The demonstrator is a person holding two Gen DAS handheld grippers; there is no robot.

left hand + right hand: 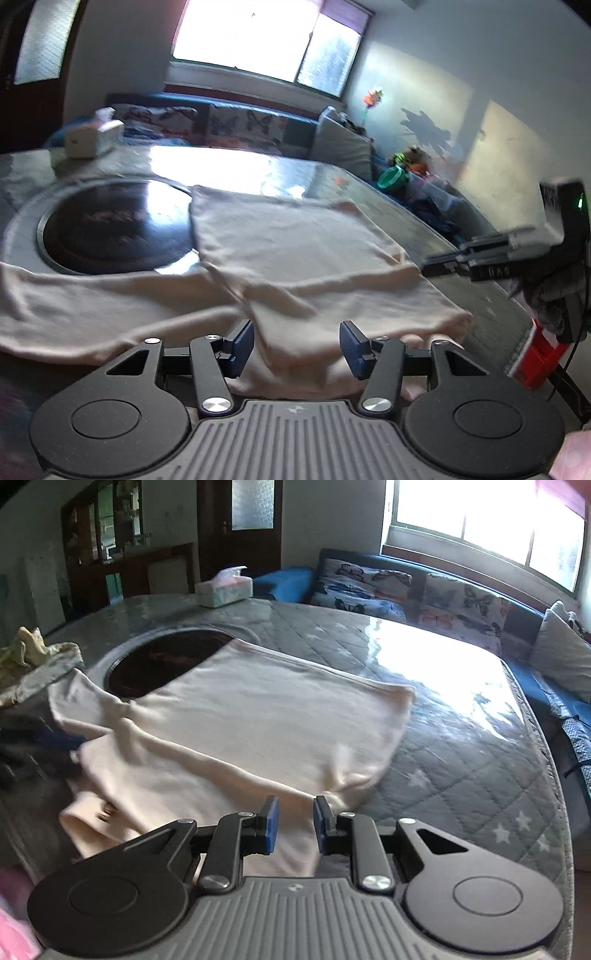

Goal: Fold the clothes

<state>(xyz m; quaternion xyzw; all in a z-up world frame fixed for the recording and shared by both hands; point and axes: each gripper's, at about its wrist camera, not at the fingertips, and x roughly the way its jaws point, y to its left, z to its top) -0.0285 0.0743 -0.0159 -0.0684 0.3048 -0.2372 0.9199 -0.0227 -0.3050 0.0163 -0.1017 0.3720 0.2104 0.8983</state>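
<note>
A cream garment (288, 243) lies spread on the quilted grey table cover (461, 760), with one part folded over itself and a loose sleeve-like end (92, 819) at the near left. My left gripper (297, 347) is open, low over the garment's near edge, with cloth under the gap between its fingers. My right gripper (295, 825) is open with a narrower gap, over the garment's near right corner. The left wrist view shows the right gripper (428, 264) from the side, at the garment's right edge, held by a gloved hand (554, 299).
A round dark glass inset (162, 657) in the table lies partly under the garment. A tissue box (225, 587) stands at the far edge. Crumpled clothes (33, 657) are piled at the left. A blue sofa with butterfly cushions (458, 602) runs behind the table.
</note>
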